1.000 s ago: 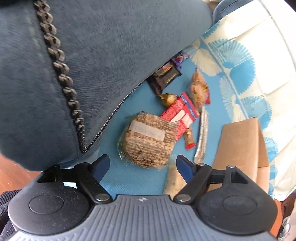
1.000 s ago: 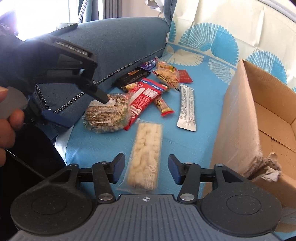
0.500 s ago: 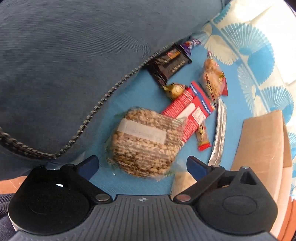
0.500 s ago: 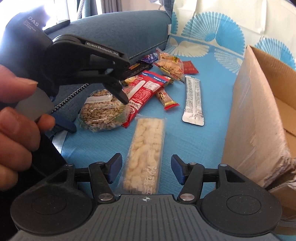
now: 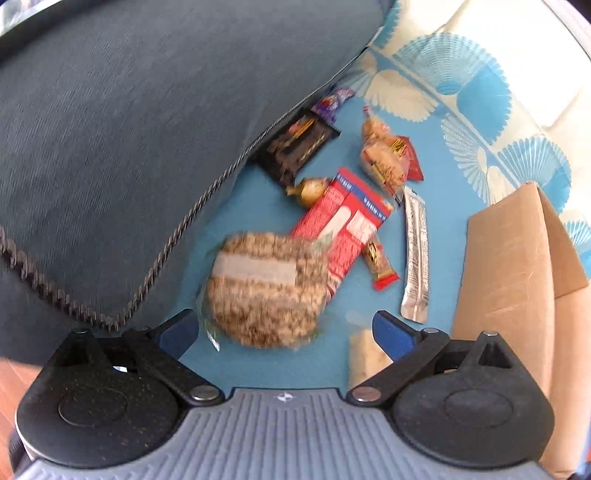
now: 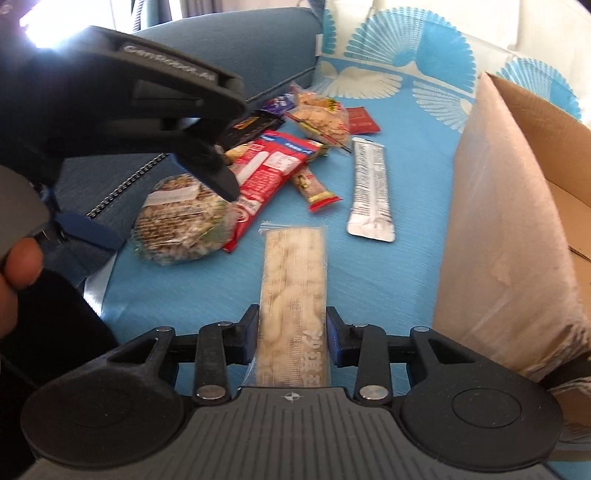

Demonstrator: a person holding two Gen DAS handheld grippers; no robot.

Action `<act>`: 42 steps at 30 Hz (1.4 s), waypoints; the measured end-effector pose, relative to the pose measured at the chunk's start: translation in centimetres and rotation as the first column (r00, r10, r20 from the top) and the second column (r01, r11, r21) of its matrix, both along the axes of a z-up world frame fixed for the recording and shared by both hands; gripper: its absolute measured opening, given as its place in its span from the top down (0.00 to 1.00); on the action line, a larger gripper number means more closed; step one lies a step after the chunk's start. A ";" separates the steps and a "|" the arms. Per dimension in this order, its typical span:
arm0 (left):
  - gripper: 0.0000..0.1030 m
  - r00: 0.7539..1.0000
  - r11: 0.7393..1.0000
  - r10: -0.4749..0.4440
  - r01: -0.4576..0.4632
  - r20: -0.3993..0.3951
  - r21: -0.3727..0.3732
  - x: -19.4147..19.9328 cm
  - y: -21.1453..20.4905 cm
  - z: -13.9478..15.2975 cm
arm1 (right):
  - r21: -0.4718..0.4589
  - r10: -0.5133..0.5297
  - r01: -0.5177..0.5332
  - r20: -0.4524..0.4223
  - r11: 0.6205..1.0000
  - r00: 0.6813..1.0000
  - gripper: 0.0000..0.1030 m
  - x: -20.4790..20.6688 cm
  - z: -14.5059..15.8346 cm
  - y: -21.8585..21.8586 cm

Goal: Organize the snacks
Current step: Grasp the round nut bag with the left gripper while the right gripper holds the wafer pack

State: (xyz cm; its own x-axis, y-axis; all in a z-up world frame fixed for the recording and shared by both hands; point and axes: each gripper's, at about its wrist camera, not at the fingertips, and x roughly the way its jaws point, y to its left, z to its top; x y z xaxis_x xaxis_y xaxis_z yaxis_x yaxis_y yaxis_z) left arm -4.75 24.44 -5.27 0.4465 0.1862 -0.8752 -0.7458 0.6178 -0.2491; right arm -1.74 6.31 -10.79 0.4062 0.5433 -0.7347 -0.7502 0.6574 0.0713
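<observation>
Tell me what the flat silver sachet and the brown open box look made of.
The flat silver sachet: likely metallised foil film, going by its shiny grey surface and crimped ends. The brown open box: apparently plain matte cardboard, with a dull tan face and a thin raw edge.

A blue cloth [image 6: 399,229] printed with pale blue and cream fan shapes [image 6: 412,48] covers the seat of a sofa. At its far end rises a dark teal upholstered armrest [image 6: 236,44], its seam trimmed with twisted cord piping [image 5: 177,236]. Strong daylight glares in from the upper left of the right wrist view, where curtain folds [image 6: 162,11] hang. A strip of reddish-brown wooden floor [image 5: 14,384] shows at the lower left of the left wrist view.
</observation>
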 end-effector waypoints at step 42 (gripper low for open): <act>0.10 0.992 1.000 0.005 -0.007 0.124 0.010 1.2 0.2 -0.6 | 0.047 -0.018 0.018 -0.003 0.999 1.000 0.63 -0.4 -0.1 -0.8</act>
State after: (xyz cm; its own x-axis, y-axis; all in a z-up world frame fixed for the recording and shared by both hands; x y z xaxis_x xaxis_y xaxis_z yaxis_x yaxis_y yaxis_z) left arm -3.60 24.66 -5.82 0.5501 0.1980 -0.8113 -0.7134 0.6164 -0.3333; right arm -2.10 5.48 -10.90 0.4143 0.5702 -0.7094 -0.7383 0.6663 0.1044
